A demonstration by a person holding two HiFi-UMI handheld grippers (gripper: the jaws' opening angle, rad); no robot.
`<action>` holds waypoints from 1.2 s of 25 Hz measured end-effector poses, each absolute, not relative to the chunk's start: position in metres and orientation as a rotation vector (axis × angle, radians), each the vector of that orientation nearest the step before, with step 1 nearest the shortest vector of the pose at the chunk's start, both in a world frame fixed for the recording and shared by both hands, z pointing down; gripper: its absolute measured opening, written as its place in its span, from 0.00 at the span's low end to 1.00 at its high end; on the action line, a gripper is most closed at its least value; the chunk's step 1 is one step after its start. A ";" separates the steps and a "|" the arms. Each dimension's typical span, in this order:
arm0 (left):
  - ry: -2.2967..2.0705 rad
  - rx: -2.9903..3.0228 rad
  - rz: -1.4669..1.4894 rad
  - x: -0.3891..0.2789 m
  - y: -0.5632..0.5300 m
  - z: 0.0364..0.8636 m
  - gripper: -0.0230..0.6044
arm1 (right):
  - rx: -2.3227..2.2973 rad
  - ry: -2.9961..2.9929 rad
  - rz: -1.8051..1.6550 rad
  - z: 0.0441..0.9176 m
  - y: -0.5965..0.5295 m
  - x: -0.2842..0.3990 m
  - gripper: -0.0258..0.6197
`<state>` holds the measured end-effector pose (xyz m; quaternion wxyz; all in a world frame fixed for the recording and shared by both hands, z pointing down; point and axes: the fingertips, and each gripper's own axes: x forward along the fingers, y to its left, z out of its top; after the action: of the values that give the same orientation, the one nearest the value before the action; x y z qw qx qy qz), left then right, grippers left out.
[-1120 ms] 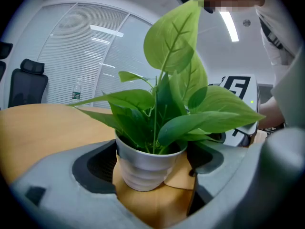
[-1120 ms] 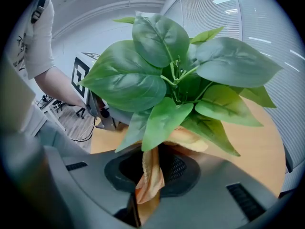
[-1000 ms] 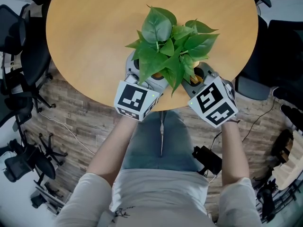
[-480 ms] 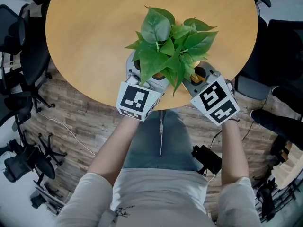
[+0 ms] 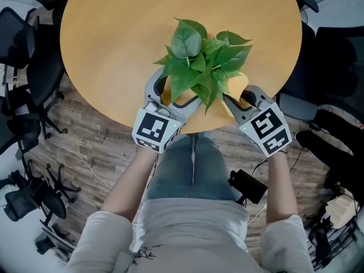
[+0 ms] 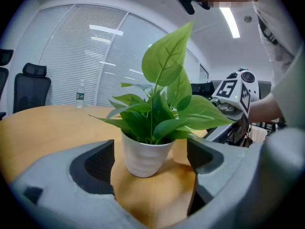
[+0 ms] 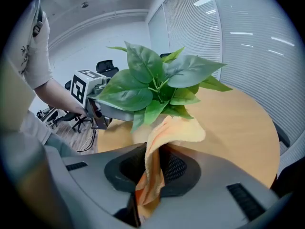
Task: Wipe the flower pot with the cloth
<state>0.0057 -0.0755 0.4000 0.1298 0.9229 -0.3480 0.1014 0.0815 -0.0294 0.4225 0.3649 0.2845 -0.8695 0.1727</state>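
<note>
Ahead of the open left tongs [image 6: 150, 160], an unbraced flower pot [image 6: 144, 155]

It stood upright on the surface [image 5: 114, 38], long axis vertical, mouth and leaves [image 5: 200, 61] upward, untouched by the wide-apart left jaws. The right tongs [image 7: 153, 171] clamped the orange cloth [image 7: 167, 130] just beside it. A sideways push from the cloth could tip or slide the top-heavy pot, since nothing steadied it.

Round wooden table [image 5: 114, 50], black office chairs [image 5: 21, 44], plank floor [image 5: 85, 147], window blinds [image 6: 81, 61].
</note>
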 end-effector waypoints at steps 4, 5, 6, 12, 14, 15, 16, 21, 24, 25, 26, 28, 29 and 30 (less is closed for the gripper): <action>-1.027 2.659 0.299 -0.013 -0.063 0.384 0.77 | 0.796 -2.240 0.482 0.406 -0.019 0.099 0.13; -1.030 2.649 0.298 -0.017 -0.061 0.379 0.76 | 0.815 -2.244 0.491 0.400 -0.017 0.102 0.13; -1.026 2.638 0.299 -0.021 -0.058 0.373 0.74 | 0.837 -2.251 0.499 0.392 -0.016 0.106 0.13; -0.975 2.560 0.306 -0.035 -0.045 0.337 0.46 | 0.959 -2.322 0.507 0.337 -0.014 0.113 0.13; -1.002 2.567 0.305 -0.041 -0.043 0.321 0.35 | 0.975 -2.347 0.486 0.319 -0.014 0.111 0.13; -1.013 2.573 0.305 -0.043 -0.040 0.312 0.31 | 0.979 -2.361 0.475 0.310 -0.013 0.109 0.13; -1.022 2.579 0.302 -0.045 -0.038 0.302 0.27 | 0.981 -2.375 0.465 0.300 -0.012 0.106 0.13; -1.046 2.607 0.301 -0.045 -0.025 0.262 0.11 | 1.011 -2.445 0.426 0.258 -0.010 0.090 0.13; -1.062 2.603 0.286 -0.043 -0.022 0.247 0.05 | 1.028 -2.485 0.412 0.238 -0.009 0.080 0.13; -1.071 2.597 0.274 -0.043 -0.022 0.243 0.05 | 1.028 -2.503 0.411 0.231 -0.010 0.076 0.13; -1.080 2.592 0.262 -0.044 -0.024 0.240 0.05 | 1.026 -2.520 0.409 0.225 -0.010 0.072 0.13; -1.091 2.591 0.246 -0.045 -0.026 0.233 0.05 | 1.020 -2.542 0.393 0.215 -0.010 0.064 0.13; -1.093 2.594 0.244 -0.046 -0.027 0.229 0.05 | 1.017 -2.548 0.383 0.212 -0.009 0.060 0.13; -1.094 2.598 0.247 -0.046 -0.028 0.226 0.05 | 1.014 -2.553 0.377 0.209 -0.009 0.058 0.13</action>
<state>-0.0457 -0.0281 0.2265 0.1552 0.9070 -0.3818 0.0863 0.0578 -0.0085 0.2086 0.1836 0.3594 -0.9051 0.1337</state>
